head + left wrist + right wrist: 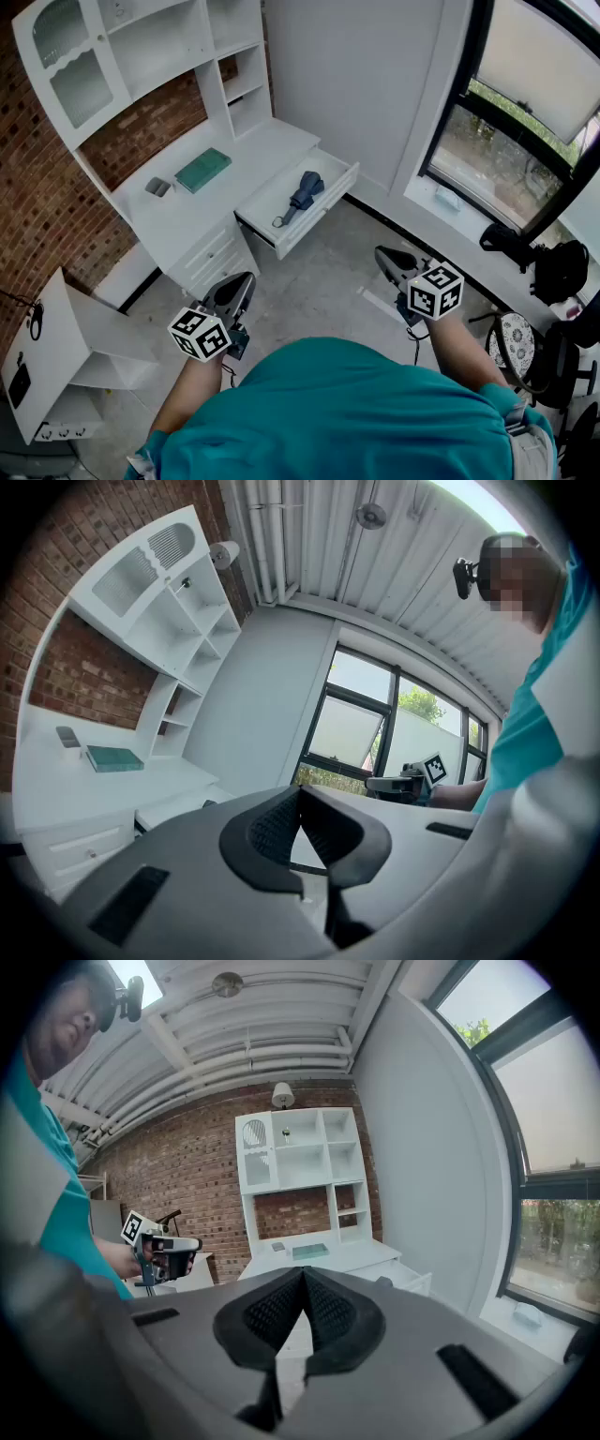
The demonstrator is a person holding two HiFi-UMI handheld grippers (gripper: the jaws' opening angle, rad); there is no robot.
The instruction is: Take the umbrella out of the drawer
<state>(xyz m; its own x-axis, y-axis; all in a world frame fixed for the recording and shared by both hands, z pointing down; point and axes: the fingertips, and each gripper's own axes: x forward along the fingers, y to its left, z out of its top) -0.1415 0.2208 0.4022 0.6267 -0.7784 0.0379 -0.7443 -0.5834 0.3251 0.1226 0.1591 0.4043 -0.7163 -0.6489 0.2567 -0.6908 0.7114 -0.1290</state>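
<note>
A folded dark blue umbrella (pixel 302 195) lies in the open white drawer (pixel 270 195), which is pulled out of the desk's right end. Both grippers hang in front of the person's body, well short of the drawer and over the grey floor. My left gripper (pixel 234 286) is shut, its pads meeting with nothing between them (pixel 300 791). To its right, my right gripper (pixel 392 258) is also shut and empty (pixel 303 1275). Neither one touches the umbrella.
On the white desk (pixel 262 150) lie a green book (pixel 202 170) and a small grey object (pixel 158 187), under a white hutch against the brick wall. A white shelf unit (pixel 75 347) stands at the left. Black bags (pixel 560 272) and a chair sit by the window at the right.
</note>
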